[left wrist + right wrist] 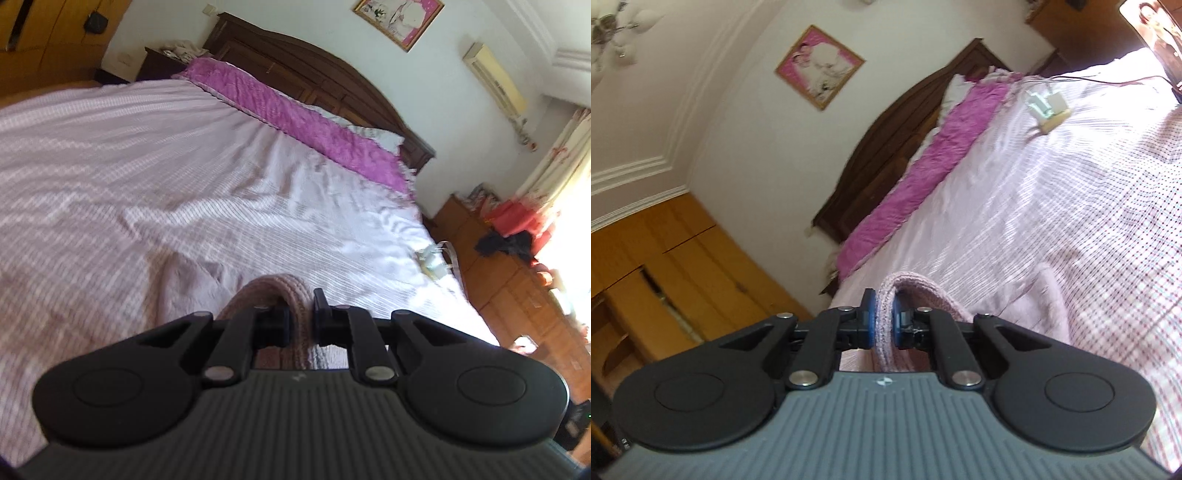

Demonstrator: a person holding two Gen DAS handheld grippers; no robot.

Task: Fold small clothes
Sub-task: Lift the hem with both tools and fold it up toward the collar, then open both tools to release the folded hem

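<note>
The left gripper point(300, 314) has its jaws nearly closed, clenched on a pink ribbed knit band — the edge of a small pale pink garment point(192, 280) that trails off toward ten o'clock onto the bed point(110, 166). The right gripper point(884, 321) pinches another stretch of the same ribbed edge point(882, 325) between its blue pads point(870, 325), jaws drawn tight on it — the rest of the cloth hangs toward three o'clock over the striped bedcover.
</note>
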